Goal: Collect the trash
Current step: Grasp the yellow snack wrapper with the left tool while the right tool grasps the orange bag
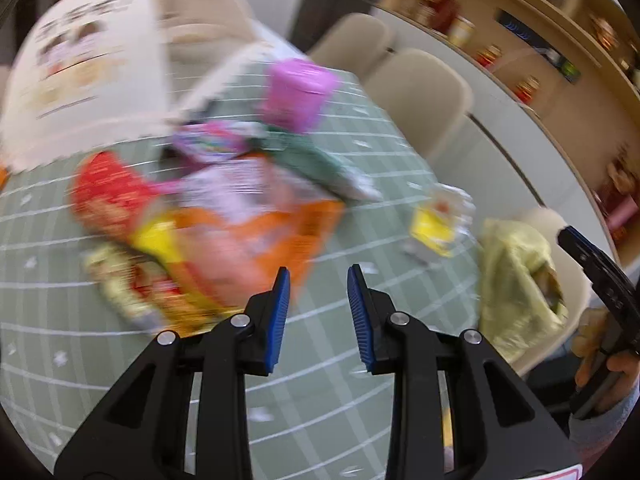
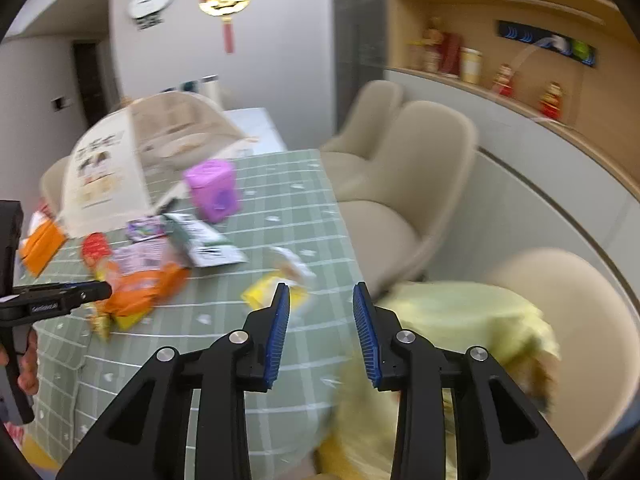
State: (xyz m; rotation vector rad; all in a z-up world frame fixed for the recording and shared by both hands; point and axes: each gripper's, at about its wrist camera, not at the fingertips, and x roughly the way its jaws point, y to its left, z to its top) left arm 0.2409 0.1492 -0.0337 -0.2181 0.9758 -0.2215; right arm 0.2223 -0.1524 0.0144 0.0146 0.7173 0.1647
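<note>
Several snack wrappers lie blurred on the green checked tablecloth (image 1: 360, 360): an orange one (image 1: 256, 224), a red one (image 1: 108, 196) and a green-white one (image 1: 320, 164). A small yellow wrapper (image 1: 434, 224) lies apart near the table's right edge. My left gripper (image 1: 319, 280) is open just right of the orange pile, with nothing between its pads. A yellow-green bag (image 2: 460, 320) sits on a chair beside the table. My right gripper (image 2: 321, 296) is open above the table edge, between the yellow wrapper (image 2: 272, 292) and the bag, and holds nothing.
A purple box (image 2: 212, 188) and a white mesh food cover (image 2: 120, 168) stand at the back of the table. Beige chairs (image 2: 420, 168) line the right side, below a shelf of figurines (image 2: 504, 80). A hand (image 1: 600, 352) grips the other tool.
</note>
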